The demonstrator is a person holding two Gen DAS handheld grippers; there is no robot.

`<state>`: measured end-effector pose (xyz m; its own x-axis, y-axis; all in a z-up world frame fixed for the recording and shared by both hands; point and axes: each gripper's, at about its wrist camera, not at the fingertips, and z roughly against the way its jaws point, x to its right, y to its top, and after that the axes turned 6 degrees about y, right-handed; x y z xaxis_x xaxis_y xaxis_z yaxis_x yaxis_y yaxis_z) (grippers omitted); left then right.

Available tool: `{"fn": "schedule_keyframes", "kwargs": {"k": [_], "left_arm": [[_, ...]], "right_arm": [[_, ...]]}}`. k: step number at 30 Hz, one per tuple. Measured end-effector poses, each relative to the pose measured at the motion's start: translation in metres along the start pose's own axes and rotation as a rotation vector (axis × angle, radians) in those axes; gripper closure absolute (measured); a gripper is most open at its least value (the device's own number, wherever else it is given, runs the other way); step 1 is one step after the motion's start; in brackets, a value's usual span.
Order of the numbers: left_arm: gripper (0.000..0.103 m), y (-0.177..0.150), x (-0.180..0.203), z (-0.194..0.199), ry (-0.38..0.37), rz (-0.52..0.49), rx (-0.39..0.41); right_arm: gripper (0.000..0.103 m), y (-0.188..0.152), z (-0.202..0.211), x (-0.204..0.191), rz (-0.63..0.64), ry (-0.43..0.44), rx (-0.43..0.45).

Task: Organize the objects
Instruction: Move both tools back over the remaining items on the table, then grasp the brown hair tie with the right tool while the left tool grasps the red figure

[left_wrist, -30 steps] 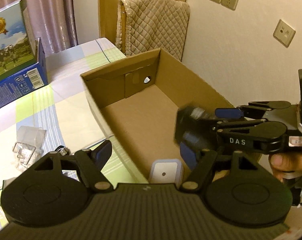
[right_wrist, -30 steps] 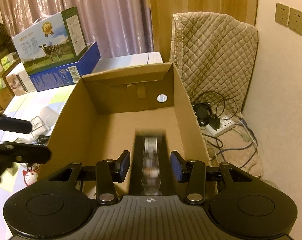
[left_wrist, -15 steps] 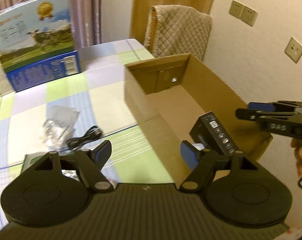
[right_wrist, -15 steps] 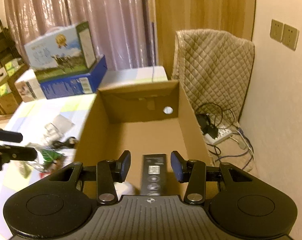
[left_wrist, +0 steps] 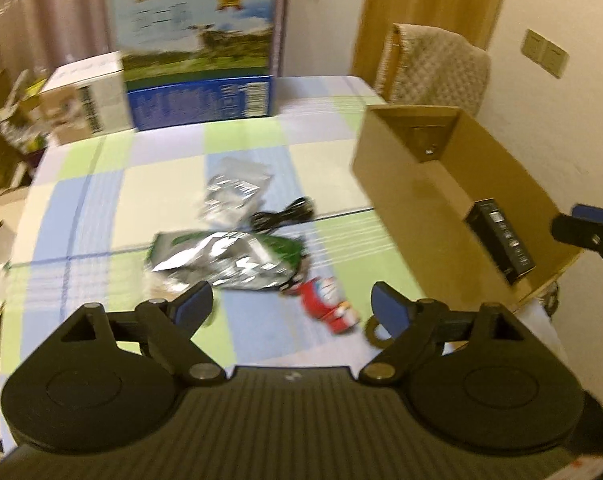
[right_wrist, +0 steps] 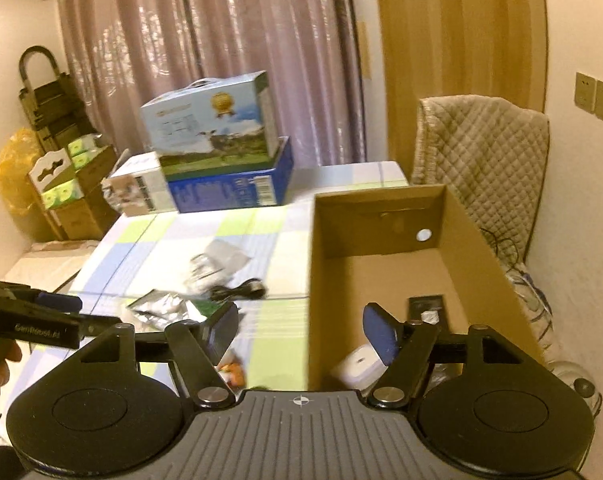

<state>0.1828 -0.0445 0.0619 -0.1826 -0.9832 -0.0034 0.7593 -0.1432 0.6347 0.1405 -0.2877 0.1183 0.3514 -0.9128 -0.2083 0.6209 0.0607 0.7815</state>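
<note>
My left gripper point(left_wrist: 291, 306) hangs over the checked tablecloth, jaws opening with nothing between them. Just beyond its fingers lie a silver-green foil bag point(left_wrist: 225, 260) and a small red toy figure point(left_wrist: 329, 304). Farther off are a black cable point(left_wrist: 283, 212) and a clear plastic packet point(left_wrist: 233, 192). The open cardboard box point(left_wrist: 413, 200) stands to the right, with a black box point(left_wrist: 501, 236) inside. My right gripper point(right_wrist: 301, 334) hovers at the cardboard box's point(right_wrist: 381, 216) near left corner, jaws opening and empty. Below it in the box lie the black box point(right_wrist: 427, 306) and a white container point(right_wrist: 361, 362).
A milk carton point(right_wrist: 213, 120) sits on a blue box point(right_wrist: 237, 188) at the table's back, next to a white box point(right_wrist: 137, 188). A quilted cover point(right_wrist: 489, 160) hangs behind the cardboard box. Cables lie on the floor by the wall. Stacked cartons point(right_wrist: 65, 176) stand at left.
The black box dropped from my right gripper into the cardboard box. That gripper then pulled back and up and its jaws widened. My left gripper swung left from the box to over the table's loose items.
</note>
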Motion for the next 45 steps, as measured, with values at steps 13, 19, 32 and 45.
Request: {"fn": "schedule_keyframes", "kwargs": {"k": [13,19,32,45], "left_arm": [[0.005,-0.049,-0.059,-0.002,0.109,0.098,-0.021],[0.005,-0.059,-0.062,-0.017,0.102,0.110,-0.043],[0.005,-0.063,-0.059,-0.062,0.063,0.126,-0.096],[0.005,-0.062,-0.054,-0.100,0.046,0.118,-0.129]], "right_arm": [[0.034,-0.073,-0.040,-0.062,0.063,0.029,-0.076],[0.034,-0.097,-0.067,-0.067,0.083,0.015,-0.120],[0.036,-0.117,-0.137,-0.058,0.129,-0.057,-0.187],[0.050,-0.126,-0.183,-0.043,0.167,-0.116,-0.239]]}}
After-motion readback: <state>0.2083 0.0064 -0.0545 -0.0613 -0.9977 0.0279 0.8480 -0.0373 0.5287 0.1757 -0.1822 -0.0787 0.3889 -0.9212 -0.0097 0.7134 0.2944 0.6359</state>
